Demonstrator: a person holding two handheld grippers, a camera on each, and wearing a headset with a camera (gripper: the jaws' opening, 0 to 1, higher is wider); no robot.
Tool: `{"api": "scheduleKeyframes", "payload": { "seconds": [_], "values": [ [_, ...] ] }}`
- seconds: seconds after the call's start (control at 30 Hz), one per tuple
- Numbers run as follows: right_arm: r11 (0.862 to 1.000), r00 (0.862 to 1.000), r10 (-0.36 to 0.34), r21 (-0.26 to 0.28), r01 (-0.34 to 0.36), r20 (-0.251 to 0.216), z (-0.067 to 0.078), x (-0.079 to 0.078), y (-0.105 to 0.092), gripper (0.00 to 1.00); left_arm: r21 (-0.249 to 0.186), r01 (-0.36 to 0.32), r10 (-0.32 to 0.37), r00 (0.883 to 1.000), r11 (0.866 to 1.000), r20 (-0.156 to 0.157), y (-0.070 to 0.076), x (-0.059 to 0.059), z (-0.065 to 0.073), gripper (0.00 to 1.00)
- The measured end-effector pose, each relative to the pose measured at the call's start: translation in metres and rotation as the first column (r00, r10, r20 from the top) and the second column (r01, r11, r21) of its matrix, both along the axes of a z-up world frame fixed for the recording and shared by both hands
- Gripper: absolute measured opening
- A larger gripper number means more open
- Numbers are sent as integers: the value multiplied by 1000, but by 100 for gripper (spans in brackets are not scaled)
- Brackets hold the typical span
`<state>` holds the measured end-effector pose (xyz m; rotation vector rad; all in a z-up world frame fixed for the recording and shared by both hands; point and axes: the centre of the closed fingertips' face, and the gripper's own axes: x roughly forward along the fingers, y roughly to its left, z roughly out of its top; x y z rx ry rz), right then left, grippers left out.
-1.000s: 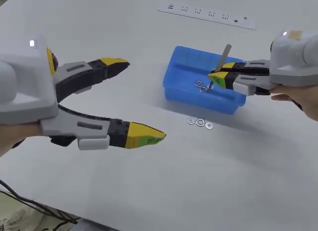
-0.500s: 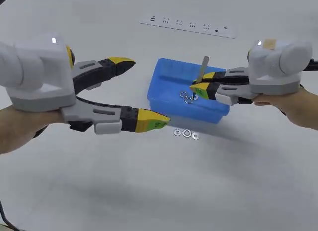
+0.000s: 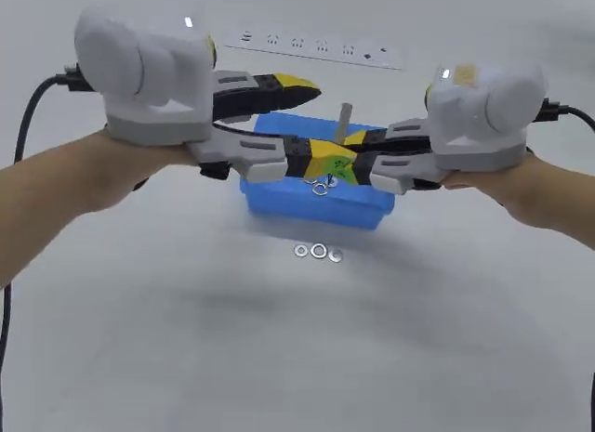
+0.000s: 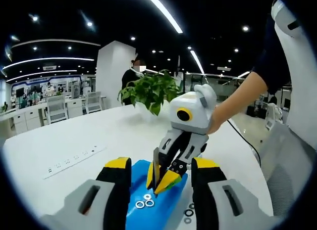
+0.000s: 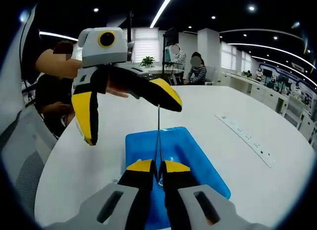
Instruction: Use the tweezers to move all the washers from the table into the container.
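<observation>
1. Three washers (image 3: 319, 252) lie in a row on the table (image 3: 437, 348), just in front of the blue container (image 3: 302, 201).
2. A few stored washers (image 3: 323, 186) sit inside the container.
3. The right gripper (image 3: 346, 164) has its jaws pressed together on the tweezers (image 3: 344, 122), which stand upright over the container.
4. The left gripper (image 3: 318, 124) is spread wide and holds nothing. It faces the right gripper, with its lower jaw beside that gripper's tips.
5. A power strip (image 3: 316, 46) lies beyond the container.
</observation>
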<state>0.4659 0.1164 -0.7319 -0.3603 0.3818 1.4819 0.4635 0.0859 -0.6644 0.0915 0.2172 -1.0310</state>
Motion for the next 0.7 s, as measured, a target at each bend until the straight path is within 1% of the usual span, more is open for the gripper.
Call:
{"api": "scheduleKeyframes", "payload": {
  "seconds": [0.03,0.07,0.13,0.2,0.23,0.27,0.3,0.33,0.4,0.43,0.47,0.5,0.57,0.6,0.7],
  "values": [
    [1000,1000,5,0,-5,1,0,-2,0,8,12,14,-14,1000,1000,-2,-1,0,-2,47],
    [1000,1000,14,-8,-14,10,0,-3,0,8,23,23,-23,1000,999,8,-1,2,-2,43],
    [1000,1000,26,-18,-26,17,-2,-5,0,8,16,35,-35,999,999,-1,-1,4,0,35],
    [999,999,37,-22,-36,20,-2,-7,-1,8,11,43,-43,999,999,-2,0,5,3,28],
    [999,999,39,-24,-38,22,-2,-7,-1,8,12,45,-45,999,999,-4,0,6,4,27],
    [999,999,40,-23,-39,22,-2,-7,-1,8,11,58,-58,998,998,-14,0,5,4,27],
    [999,999,40,-22,-39,23,-1,-7,-1,8,19,64,-64,998,998,-11,0,5,4,26],
    [999,999,39,-21,-39,23,-1,-6,-1,8,23,80,-79,997,997,-19,-2,2,4,24],
    [999,999,39,-18,-39,23,0,-6,0,8,28,92,-91,996,995,-22,-3,0,3,21],
    [999,999,39,-16,-38,23,1,-6,0,8,32,97,-97,995,995,-22,-3,-1,3,17],
    [999,999,40,-15,-39,22,2,-6,0,8,31,101,-100,995,994,-23,-3,-2,3,14],
    [999,999,42,-15,-42,22,2,-6,0,8,13,113,-112,993,994,-28,-5,-4,6,12],
    [998,998,54,-18,-54,23,3,-8,0,8,14,115,-115,993,993,-25,-5,-5,7,11],
    [998,998,60,-25,-60,30,2,-9,0,8,31,114,-114,993,993,-15,-4,-4,6,8],
    [997,997,68,-33,-67,38,2,-10,-1,8,40,134,-133,991,990,-19,-4,-6,5,7]
  ]
}}
